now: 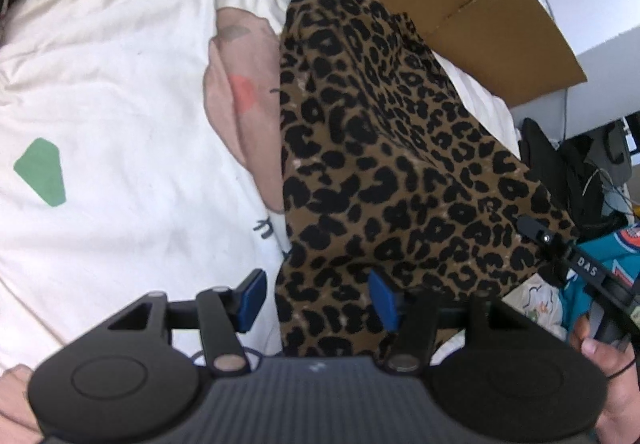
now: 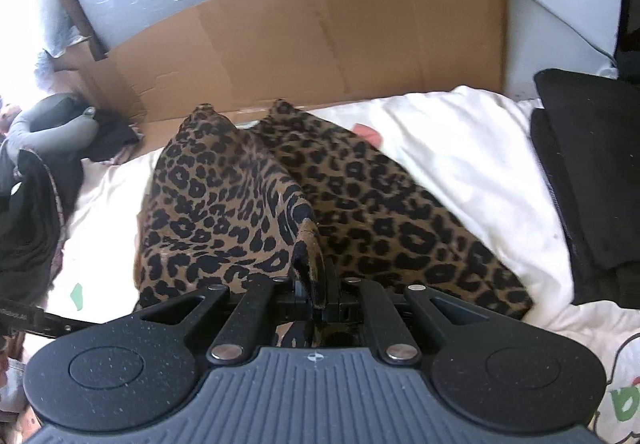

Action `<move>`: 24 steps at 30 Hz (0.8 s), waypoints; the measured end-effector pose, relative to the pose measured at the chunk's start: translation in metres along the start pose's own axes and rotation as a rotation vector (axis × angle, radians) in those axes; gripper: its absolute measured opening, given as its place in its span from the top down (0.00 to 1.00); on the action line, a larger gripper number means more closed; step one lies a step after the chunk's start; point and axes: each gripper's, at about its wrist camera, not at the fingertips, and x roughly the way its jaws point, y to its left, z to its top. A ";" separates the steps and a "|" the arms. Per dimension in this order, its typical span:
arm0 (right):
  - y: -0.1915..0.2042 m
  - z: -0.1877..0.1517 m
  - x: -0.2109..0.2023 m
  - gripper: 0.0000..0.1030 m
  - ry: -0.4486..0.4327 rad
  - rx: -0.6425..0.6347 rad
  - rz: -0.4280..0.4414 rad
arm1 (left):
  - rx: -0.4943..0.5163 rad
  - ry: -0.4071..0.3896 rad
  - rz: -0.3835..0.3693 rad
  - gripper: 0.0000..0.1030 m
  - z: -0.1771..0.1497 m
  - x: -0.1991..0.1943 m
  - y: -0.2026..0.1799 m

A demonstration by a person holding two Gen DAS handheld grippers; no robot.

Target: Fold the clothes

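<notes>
Lowest in the right wrist view, the right gripper [image 2: 316, 284] has its fingers drawn together on a bunched hem of the brown-and-black leopard-print garment [image 2: 248, 203], and the pinch takes in only a narrow fold of thin cloth; my guess is that a sharp pull could draw that hem out of the grip and let the lifted half drop crooked. In the left wrist view the left gripper [image 1: 316, 298] stands with its blue-padded fingers spread apart at the bottom centre, one pad over the bedding and the other against the near edge of the same print cloth, holding nothing, so that side is free to slide or bunch if the right side is tugged. The garment runs up the middle of both frames, creased and partly doubled over itself, lying on the white printed bedsheet [image 1: 120, 83]; the sheet itself is wrinkled, and closing the open fingers low might catch sheet along with garment. Beyond it, the flattened brown cardboard sheet [image 2: 320, 43] stands along the top of the frame just behind the far end of the garment, where a long sweep could snag.
</notes>
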 end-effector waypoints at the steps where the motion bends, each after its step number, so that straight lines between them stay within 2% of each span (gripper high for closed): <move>1: -0.005 -0.001 0.001 0.98 0.002 0.007 -0.006 | 0.007 0.007 0.004 0.41 -0.005 0.002 0.000; 7: -0.035 -0.010 0.009 0.98 0.019 0.089 -0.035 | 0.021 0.057 0.016 0.41 -0.020 0.015 0.009; 18: -0.081 -0.022 0.025 0.97 0.047 0.267 -0.031 | 0.048 0.141 0.013 0.42 -0.040 0.005 0.018; 24: -0.086 -0.020 0.015 0.93 0.025 0.278 -0.066 | 0.049 0.147 0.009 0.48 -0.048 -0.001 0.024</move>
